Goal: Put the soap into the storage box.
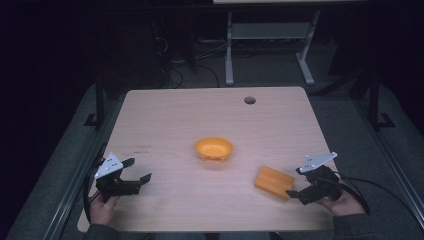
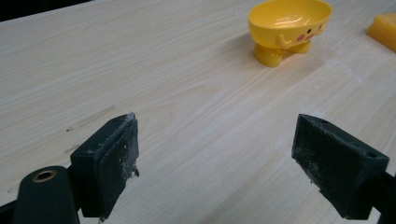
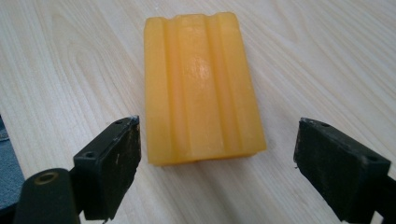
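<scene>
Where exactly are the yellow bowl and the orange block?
yellow bowl [image 1: 214,148], high view, on its inner floor.
orange block [image 3: 201,88], right gripper view, on its raised middle ridge.

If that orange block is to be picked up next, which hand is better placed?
The right. Its claw is open with the orange block lying just ahead between the jaws. The left claw is open over bare table, far from the block.
</scene>
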`<act>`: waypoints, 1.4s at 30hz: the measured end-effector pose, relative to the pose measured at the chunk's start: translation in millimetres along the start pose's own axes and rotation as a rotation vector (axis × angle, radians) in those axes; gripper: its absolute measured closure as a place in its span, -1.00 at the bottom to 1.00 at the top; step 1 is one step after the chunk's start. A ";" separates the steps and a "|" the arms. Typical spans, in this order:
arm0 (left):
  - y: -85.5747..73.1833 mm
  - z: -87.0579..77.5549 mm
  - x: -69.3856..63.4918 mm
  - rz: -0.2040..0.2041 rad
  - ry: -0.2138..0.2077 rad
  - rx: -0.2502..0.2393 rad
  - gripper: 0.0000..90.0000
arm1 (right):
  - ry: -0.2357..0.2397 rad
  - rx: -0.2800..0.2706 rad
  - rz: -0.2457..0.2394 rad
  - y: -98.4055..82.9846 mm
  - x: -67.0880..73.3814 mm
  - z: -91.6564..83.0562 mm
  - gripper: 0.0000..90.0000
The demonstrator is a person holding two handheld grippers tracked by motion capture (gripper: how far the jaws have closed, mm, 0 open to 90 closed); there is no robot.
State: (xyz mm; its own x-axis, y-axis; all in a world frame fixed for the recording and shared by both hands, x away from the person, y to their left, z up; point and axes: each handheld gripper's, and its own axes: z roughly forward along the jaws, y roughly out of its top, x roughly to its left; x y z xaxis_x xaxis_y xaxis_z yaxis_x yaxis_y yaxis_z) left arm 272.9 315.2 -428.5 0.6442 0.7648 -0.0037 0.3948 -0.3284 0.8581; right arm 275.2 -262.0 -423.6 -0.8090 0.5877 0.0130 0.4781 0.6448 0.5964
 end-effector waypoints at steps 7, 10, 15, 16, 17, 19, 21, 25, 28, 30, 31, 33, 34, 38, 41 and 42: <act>-0.1 -0.6 0.8 -0.013 0.000 -0.010 -0.69 | 0.010 0.017 -0.025 9.9 2.3 7.6 -0.68; 0.1 -0.9 0.7 -0.005 -0.001 -0.009 -0.69 | 0.020 0.016 -0.034 16.4 2.5 11.9 -0.68; 0.3 -1.2 0.6 -0.006 -0.004 -0.011 -0.69 | 0.029 0.027 -0.041 21.4 3.0 17.2 -0.68; 0.3 -1.2 0.6 -0.006 -0.005 -0.010 -0.69 | 0.031 0.037 -0.050 22.8 3.0 19.2 -0.68; 0.3 -1.2 0.6 -0.006 -0.005 -0.010 -0.69 | 0.031 0.048 -0.052 25.0 3.4 22.1 -0.68; 0.3 -1.2 0.6 -0.006 -0.005 -0.010 -0.69 | 0.031 0.049 -0.053 26.4 3.3 23.4 -0.68; 0.2 -1.2 0.2 -0.013 -0.006 -0.013 -0.69 | 0.036 0.056 -0.063 29.5 2.9 26.0 -0.68; 0.2 -1.3 0.4 -0.014 -0.005 -0.012 -0.69 | 0.042 0.067 -0.085 35.2 3.1 31.8 -0.68; 0.2 -1.5 0.3 -0.013 -0.005 -0.015 -0.69 | 0.040 0.083 -0.097 38.1 3.2 36.5 -0.68; 0.3 -1.5 0.4 -0.012 -0.004 -0.013 -0.69 | 0.040 0.095 -0.102 39.6 2.7 39.0 -0.68; 0.3 -1.5 0.4 -0.012 -0.004 -0.013 -0.69 | 0.040 0.095 -0.102 39.6 2.7 39.0 -0.68; 0.3 -1.3 0.5 -0.011 -0.005 -0.014 -0.69 | 0.043 0.094 -0.098 39.8 2.7 40.2 -0.68; 0.3 -1.3 0.4 -0.013 -0.006 -0.014 -0.69 | 0.044 0.095 -0.095 39.8 1.9 42.6 -0.68; 0.5 -1.9 0.6 -0.012 -0.004 -0.017 -0.69 | 0.047 0.110 -0.110 41.4 2.5 47.9 -0.68; 0.3 -2.3 1.2 -0.008 -0.003 -0.018 -0.69 | 0.053 0.127 -0.112 42.1 3.3 52.0 -0.68; 0.3 -2.4 1.1 -0.016 -0.002 -0.016 -0.69 | 0.056 0.130 -0.109 42.1 3.5 52.8 -0.68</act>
State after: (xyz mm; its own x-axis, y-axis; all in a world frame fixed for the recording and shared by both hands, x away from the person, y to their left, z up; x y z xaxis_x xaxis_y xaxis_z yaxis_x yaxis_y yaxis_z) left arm 272.2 317.3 -427.0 0.6397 0.7684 -0.0184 0.3940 -0.3073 0.8662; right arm 310.5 -207.1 -440.8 -0.8745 0.4850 0.0013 0.4238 0.7629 0.4881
